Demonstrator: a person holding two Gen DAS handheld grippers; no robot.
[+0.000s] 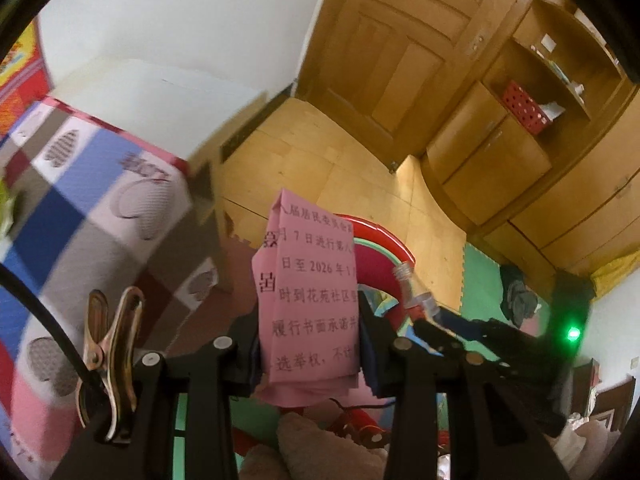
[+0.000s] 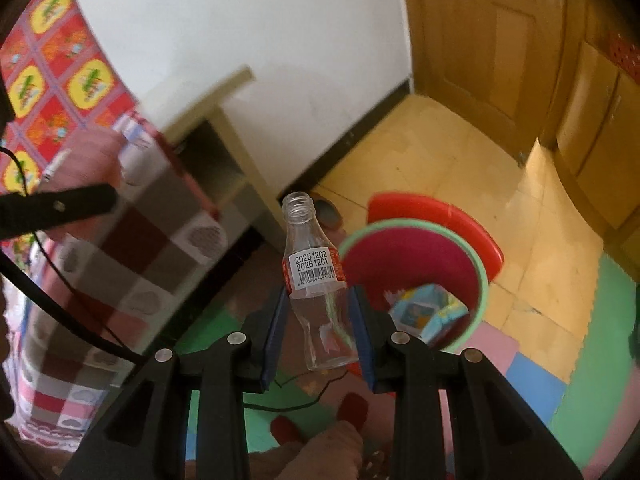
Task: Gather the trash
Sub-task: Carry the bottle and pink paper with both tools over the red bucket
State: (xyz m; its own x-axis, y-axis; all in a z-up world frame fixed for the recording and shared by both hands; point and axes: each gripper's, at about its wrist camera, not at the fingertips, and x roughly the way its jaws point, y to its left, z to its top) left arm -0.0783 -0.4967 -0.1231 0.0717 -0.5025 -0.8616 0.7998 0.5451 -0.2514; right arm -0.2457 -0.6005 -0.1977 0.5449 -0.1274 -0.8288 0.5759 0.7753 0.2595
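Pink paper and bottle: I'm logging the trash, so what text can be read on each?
pink paper, in the left gripper: "7日", "日至 2026 年 1", "时到花苑社区", "履行书面承诺"; the edges are cut off.
plastic bottle, in the right gripper: "20251202", "20261201".
Digits under the barcode: too small to read.

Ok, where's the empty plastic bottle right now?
In the right wrist view the bottle stands upright, clamped in the right gripper, just left of the green-rimmed bin on the floor.

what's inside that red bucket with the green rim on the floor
Inside the red bucket with the green rim lies a crumpled, colourful printed wrapper, mostly light blue. The right gripper, holding a clear plastic bottle, hides the near part of the bottom.
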